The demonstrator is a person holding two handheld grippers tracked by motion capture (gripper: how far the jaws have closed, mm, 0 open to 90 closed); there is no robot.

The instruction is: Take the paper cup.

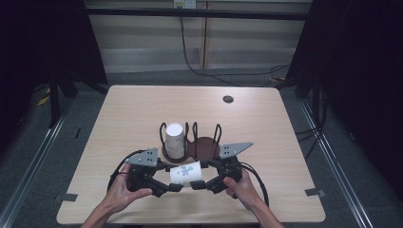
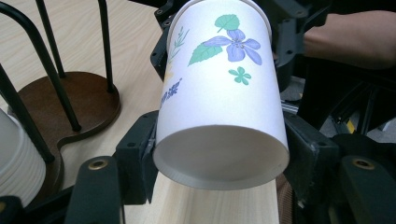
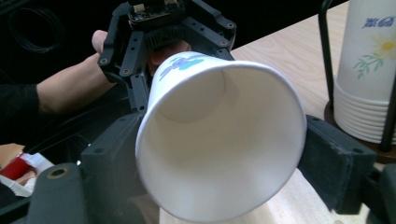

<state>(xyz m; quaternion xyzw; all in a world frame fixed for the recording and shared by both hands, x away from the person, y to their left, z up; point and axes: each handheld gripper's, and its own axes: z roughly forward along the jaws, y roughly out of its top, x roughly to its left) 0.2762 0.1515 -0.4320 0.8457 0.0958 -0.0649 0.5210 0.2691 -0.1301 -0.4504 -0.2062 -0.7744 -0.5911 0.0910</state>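
Two grippers on one paper cup (image 1: 186, 174) right now, held lying on its side just above the table (image 1: 142, 109), near the front edge and just in front of the dark wooden cup rack (image 1: 204, 147). Left gripper (image 1: 173, 186) clamped narrow on the base end, pads pressed against both sides of it, no daylight in the left gripper view. Right gripper (image 1: 202, 184) set around the open mouth end at a middling width, pads looking like they're touching the rim on both sides, mouth maybe a hair squashed. Hard to call how firm that second grip is, though.

Looks like the middle of a hand-over to me, base end to rim end. Stack of cups (image 1: 174, 140) standing in the rack's left slot, right slot bare, so probably headed there.

Next move, best guess: confirm a solid hold on the right before easing the left pads off. Go gentle, because thin paper buckles fast. Then tip the cup upright and thread it down between the wire loops without clipping them.
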